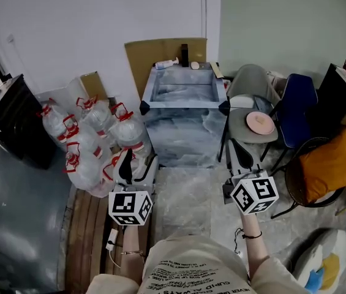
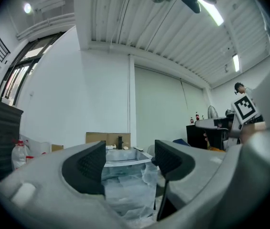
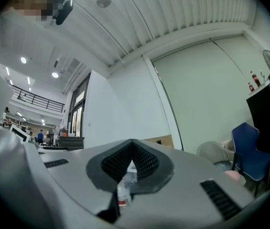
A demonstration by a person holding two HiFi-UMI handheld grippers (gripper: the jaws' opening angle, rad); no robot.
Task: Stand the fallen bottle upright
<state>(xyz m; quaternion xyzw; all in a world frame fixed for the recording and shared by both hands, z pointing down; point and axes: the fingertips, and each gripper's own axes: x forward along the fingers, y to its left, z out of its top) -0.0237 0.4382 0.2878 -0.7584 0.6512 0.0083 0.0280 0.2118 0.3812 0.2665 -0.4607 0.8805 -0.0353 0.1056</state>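
The bottle lies on its side at the back of the plastic-wrapped counter (beside a dark tap). The left hand-held gripper stands spread, empty; the right hand-held gripper is pressed together.

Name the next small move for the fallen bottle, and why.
Probably reach the open left gripper forward toward the small white plastic bottle: it lies on its side at the far edge of the plastic-wrapped table, well beyond the jaws.
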